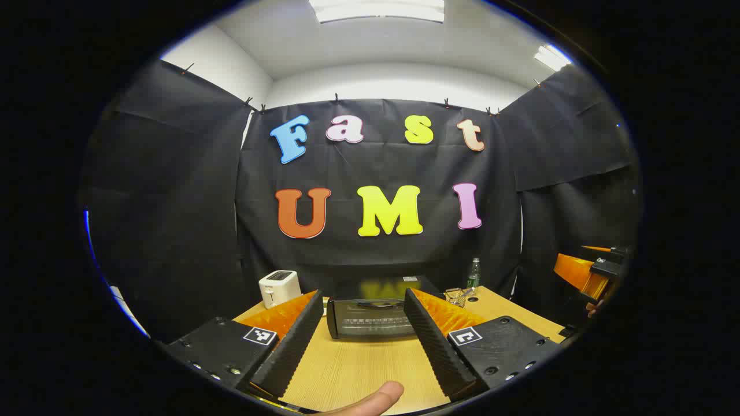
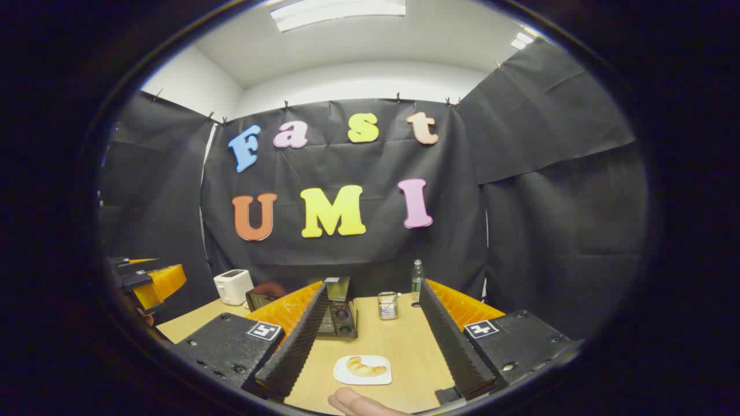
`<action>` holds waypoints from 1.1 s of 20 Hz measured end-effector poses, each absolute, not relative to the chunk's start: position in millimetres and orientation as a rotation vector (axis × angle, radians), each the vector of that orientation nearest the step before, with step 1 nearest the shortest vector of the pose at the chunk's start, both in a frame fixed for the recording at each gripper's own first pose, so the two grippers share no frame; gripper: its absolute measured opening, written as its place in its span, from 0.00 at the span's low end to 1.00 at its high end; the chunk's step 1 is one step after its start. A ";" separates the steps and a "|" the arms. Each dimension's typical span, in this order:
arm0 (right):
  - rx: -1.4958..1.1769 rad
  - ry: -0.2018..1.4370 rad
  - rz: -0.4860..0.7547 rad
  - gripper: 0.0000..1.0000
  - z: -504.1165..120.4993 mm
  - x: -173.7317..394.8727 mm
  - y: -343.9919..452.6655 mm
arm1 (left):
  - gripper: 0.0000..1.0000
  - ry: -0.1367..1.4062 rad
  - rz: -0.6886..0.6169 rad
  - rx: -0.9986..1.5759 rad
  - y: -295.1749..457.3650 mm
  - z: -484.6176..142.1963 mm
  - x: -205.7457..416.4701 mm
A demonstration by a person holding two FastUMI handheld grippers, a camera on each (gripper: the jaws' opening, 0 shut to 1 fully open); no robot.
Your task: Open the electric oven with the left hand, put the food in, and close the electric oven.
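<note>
Left gripper view, left to right: white toaster (image 1: 279,288) sat lower left of centre at the table's (image 1: 358,370) back edge, clear of the work zone. Left gripper (image 1: 362,332) was spread wide, nothing between the fingers, and it framed the electric oven (image 1: 370,316) dead centre of the lower frame. Door looked closed, glass front facing the camera. My read: lined up like that so the left hand could go straight in for the door. A fingertip (image 1: 378,398) of the holding hand showed at bottom centre. A wire rack (image 1: 457,296) and a bottle (image 1: 473,273) stood right of the oven near the back. The right gripper (image 1: 589,274) hung at the far right edge, raised off the table; its jaw state wasn't readable from there.

Right gripper view, left to right: the left gripper sat at the far left edge, the toaster just inside it, then the oven seen end-on with its knobs, partly behind the left finger. The right gripper was also spread, empty, held level above the table. The food, a croissant (image 2: 365,366) on a white plate (image 2: 363,370), lay bottom centre between the fingers, in front of the oven and apart from it, probably staged for a right-hand pickup. Rack and bottle stood behind, centre right.

Judgement: nothing started, door opening was first.
</note>
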State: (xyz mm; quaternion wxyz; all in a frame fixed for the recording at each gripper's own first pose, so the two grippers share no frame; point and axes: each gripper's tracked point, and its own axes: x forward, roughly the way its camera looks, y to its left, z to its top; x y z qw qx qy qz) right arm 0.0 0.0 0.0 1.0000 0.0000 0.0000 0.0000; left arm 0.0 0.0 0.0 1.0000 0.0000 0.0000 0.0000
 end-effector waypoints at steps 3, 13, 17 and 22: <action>-0.001 -0.008 -0.002 0.96 -0.9 -2.5 -4.5 | 0.93 -0.003 -0.008 0.005 -1.7 -0.1 1.1; 0.023 -0.014 -0.041 0.96 -7.6 -7.9 -32.2 | 0.93 0.003 -0.001 -0.029 0.6 -5.9 21.2; 0.041 -0.005 -0.033 0.96 -17.0 -10.1 -45.0 | 0.93 0.030 -0.035 -0.051 -6.0 -14.4 56.6; 0.015 -0.034 -0.042 0.96 -14.1 -8.8 -66.8 | 0.92 0.111 -0.118 -0.047 -34.0 -39.9 114.7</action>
